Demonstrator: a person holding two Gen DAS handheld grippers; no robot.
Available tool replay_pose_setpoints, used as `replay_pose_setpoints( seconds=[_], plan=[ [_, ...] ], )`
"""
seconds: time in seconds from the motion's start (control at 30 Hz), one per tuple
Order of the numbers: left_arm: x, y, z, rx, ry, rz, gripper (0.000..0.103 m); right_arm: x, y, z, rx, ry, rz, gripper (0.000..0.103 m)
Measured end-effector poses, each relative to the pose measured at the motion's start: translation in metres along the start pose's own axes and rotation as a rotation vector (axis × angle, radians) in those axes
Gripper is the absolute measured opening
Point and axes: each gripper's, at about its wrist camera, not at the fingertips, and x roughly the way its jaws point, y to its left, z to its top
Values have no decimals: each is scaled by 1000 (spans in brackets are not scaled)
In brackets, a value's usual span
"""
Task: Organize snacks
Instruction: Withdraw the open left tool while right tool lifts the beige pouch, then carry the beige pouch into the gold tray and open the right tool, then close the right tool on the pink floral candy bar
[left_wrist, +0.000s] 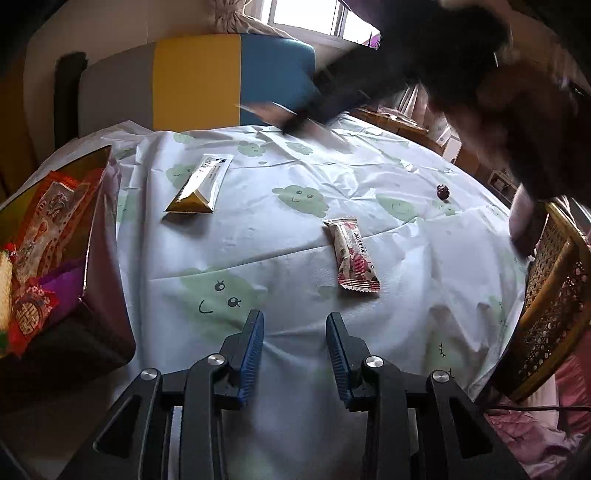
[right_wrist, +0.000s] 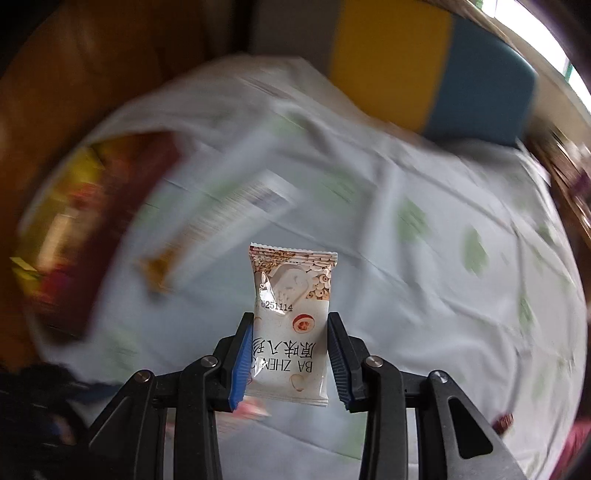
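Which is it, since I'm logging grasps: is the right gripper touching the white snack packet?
Touching. The right wrist view shows the right gripper pads pressed against both sides of the white snack packet, held off the tablecloth.

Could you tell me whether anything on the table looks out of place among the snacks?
A small dark round sweet sits alone on the tablecloth toward the far right, apart from the white and gold packet and the pink-patterned bar. Nothing looks spilled or torn.
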Motion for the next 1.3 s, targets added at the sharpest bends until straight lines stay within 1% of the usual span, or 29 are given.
replay_pose_setpoints(
  seconds=[0.03,0.13,0.23,0.37,0.4,0.43,0.47,0.53,0.6,0.67,0.77,0.83,0.9,1.03,1.07,1.17,1.3],
  plan=[
    [1,0,1,-1,-4,-2,36,-4,9,6,-17,-9,37,38],
    [3,2,1,-12,-10,-10,35,-8,53,30,-111,-24,161,38],
    [3,5,0,-17,-15,-18,35,2,94,45,-193,-3,238,38],
    [3,6,0,-27,-20,-28,35,20,139,59,-262,23,305,39],
    [4,6,0,-27,-21,-28,35,23,145,61,-272,25,317,39],
    [3,6,-1,-26,-22,-28,35,28,153,63,-281,30,331,41],
    [4,6,-1,-25,-22,-27,35,32,157,63,-282,35,337,43],
    [4,5,-1,-23,-23,-25,35,37,160,64,-277,44,323,45],
    [4,5,-1,-22,-25,-21,35,36,157,61,-262,37,322,49],
    [5,5,-1,-22,-26,-19,36,30,147,58,-234,23,330,50],
    [5,5,-2,-22,-25,-19,36,20,124,51,-179,-8,302,50],
    [5,5,-1,-25,-24,-19,36,17,106,45,-136,-10,282,50],
    [5,5,-2,-28,-23,-18,36,16,85,35,-81,-2,238,50],
    [5,6,-2,-34,-22,-18,36,16,37,5,66,38,115,50],
    [5,7,-2,-35,-22,-19,36,16,24,-6,119,52,72,50],
    [6,7,-2,-43,-21,-19,36,13,-2,-32,238,64,50,50],
    [6,7,-2,-42,-19,-13,36,16,-5,-58,302,84,41,50]
  ],
)
